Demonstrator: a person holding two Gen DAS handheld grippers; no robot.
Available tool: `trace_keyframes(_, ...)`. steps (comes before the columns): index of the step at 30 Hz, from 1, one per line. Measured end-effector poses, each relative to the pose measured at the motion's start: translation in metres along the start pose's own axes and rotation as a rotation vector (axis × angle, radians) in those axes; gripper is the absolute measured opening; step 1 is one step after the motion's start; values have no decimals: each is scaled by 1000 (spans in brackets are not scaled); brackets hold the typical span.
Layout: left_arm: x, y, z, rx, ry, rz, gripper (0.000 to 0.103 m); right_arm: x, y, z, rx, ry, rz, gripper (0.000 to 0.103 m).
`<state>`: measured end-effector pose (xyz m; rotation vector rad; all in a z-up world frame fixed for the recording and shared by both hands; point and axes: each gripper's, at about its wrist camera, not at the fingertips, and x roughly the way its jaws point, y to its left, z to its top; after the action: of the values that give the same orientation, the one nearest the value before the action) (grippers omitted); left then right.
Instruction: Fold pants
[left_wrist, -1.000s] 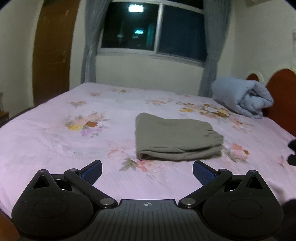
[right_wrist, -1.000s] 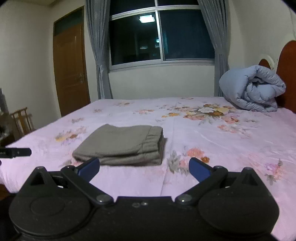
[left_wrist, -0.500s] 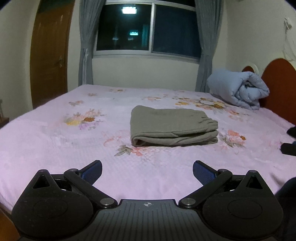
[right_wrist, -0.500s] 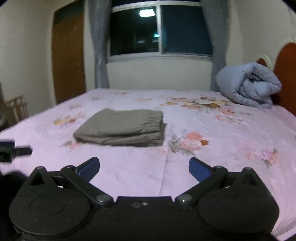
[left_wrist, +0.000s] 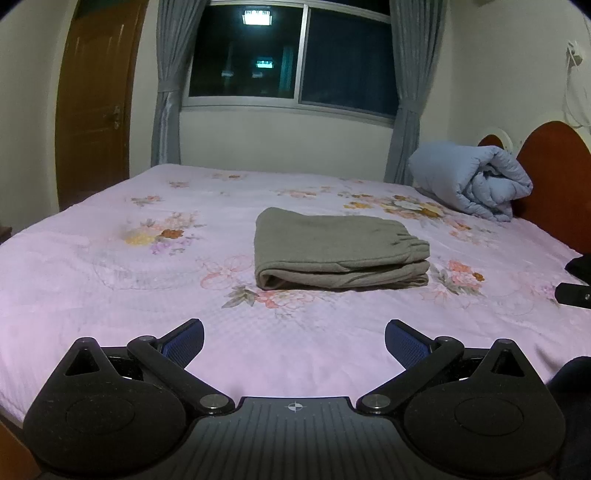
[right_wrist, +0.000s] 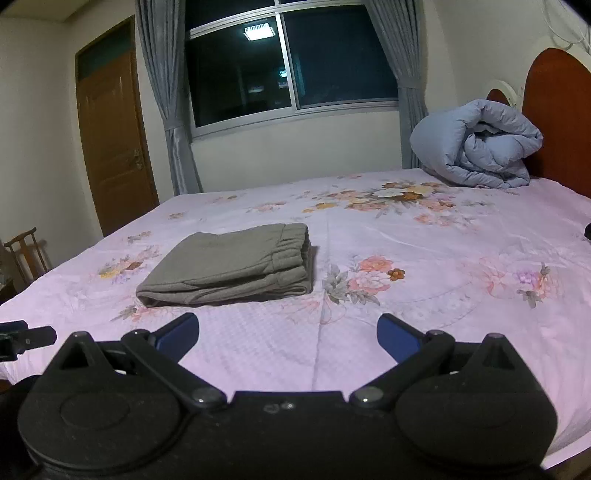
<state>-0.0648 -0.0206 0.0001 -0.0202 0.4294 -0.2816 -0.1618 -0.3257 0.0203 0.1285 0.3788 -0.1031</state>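
The grey-green pants (left_wrist: 332, 251) lie folded into a compact rectangle on the pink flowered bedsheet (left_wrist: 110, 280), waistband end to the right. They also show in the right wrist view (right_wrist: 236, 266), left of centre. My left gripper (left_wrist: 294, 341) is open and empty, held back from the pants above the bed's near edge. My right gripper (right_wrist: 286, 332) is open and empty, also short of the pants. Each gripper's tip shows at the edge of the other's view.
A rolled blue-grey duvet (left_wrist: 476, 177) lies at the wooden headboard (left_wrist: 554, 181) on the right. A window with grey curtains (left_wrist: 288, 62) is behind the bed and a wooden door (left_wrist: 96, 103) at left. A wooden chair (right_wrist: 26, 254) stands left of the bed.
Both grippers have drawn back and lifted a little from the bed; the folded pants lie still and look slightly farther away. Both grippers stay open.
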Motion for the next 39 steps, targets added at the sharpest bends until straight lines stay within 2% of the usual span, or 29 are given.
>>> trace_keyframes(39,0,-3,1,22,-6,-1,103,0,3,0,-17,2,10,97)
